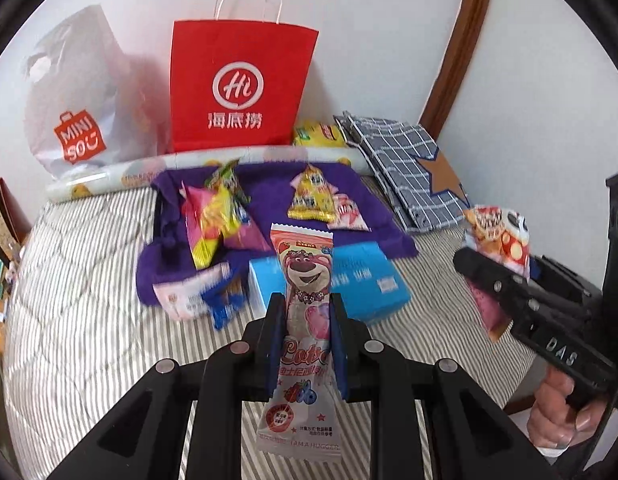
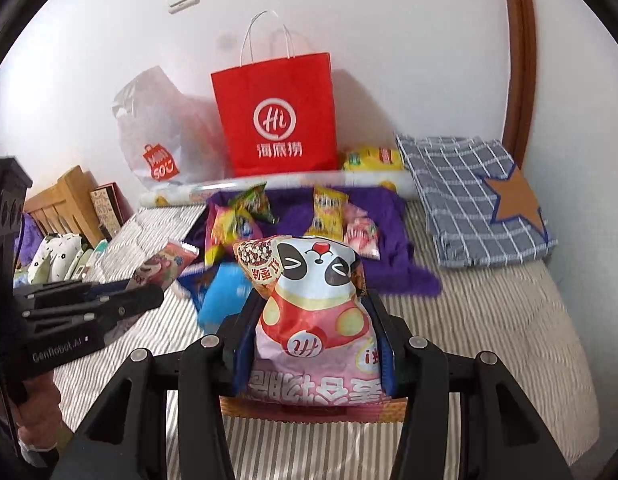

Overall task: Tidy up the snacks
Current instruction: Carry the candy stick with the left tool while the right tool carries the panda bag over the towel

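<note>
My left gripper (image 1: pixel 305 312) is shut on a long pink bear-print snack stick (image 1: pixel 305 280), held upright above the striped bed (image 1: pixel 89 300). My right gripper (image 2: pixel 315 312) is shut on a puffy panda-print snack bag (image 2: pixel 313 300), also lifted off the bed. Each gripper shows in the other's view: the right gripper (image 1: pixel 475 266) with its panda bag (image 1: pixel 499 236) at the right, the left gripper (image 2: pixel 157 296) with its bear stick (image 2: pixel 165 266) at the left. More snack packets (image 1: pixel 217 216) lie on a purple cloth (image 1: pixel 269 196). A blue box (image 1: pixel 365 280) sits at the cloth's front edge.
A red paper bag (image 1: pixel 241 84) and a white plastic shopping bag (image 1: pixel 77 92) stand against the wall behind a rolled mat (image 1: pixel 109 178). A yellow packet (image 1: pixel 319 134) lies beside the red bag. Folded blue plaid fabric (image 2: pixel 477 196) lies at the right. A wooden headboard (image 2: pixel 65 200) is at the left.
</note>
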Motion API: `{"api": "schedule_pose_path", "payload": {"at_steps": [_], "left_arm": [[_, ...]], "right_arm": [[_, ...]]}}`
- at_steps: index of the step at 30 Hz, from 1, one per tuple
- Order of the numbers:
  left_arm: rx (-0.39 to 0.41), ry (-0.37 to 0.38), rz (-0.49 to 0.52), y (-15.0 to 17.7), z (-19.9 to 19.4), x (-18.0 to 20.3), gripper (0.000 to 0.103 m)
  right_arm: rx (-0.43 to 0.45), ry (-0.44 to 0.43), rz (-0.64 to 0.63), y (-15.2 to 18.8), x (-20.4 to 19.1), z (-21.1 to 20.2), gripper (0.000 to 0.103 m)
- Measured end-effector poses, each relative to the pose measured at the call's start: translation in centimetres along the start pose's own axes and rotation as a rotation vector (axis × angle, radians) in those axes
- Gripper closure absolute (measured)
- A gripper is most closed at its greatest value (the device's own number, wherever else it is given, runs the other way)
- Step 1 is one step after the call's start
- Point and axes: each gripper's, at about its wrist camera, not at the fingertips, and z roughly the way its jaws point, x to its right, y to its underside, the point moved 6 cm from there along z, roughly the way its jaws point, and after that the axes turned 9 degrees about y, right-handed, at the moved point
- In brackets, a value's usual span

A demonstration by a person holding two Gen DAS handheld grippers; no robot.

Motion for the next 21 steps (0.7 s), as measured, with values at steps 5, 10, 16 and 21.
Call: {"api": "schedule_pose_path", "payload": {"at_steps": [5, 10, 16, 21], "left_arm": [[0.022, -0.029, 0.000, -3.0, 0.1, -1.1, 0.082], [0.037, -0.061, -0.006, -5.9, 0.3, -3.0, 0.082], [0.037, -0.096, -0.041, -8.9, 1.6, -5.9, 0.082], [0.019, -0.087, -0.061, -11.1, 4.3, -7.6, 0.082]], "right_arm": [[0.026, -0.006, -0.001, -4.0, -0.1, 1.6, 0.054], [0.034, -0.034, 0.017, -7.9, 0.3, 4.3, 0.054], [0.018, -0.049, 0.032, -11.5, 1.0, 8.5, 0.054], [-0.039, -0.062, 0.053, -12.6, 2.1, 12.4, 0.054]]}}
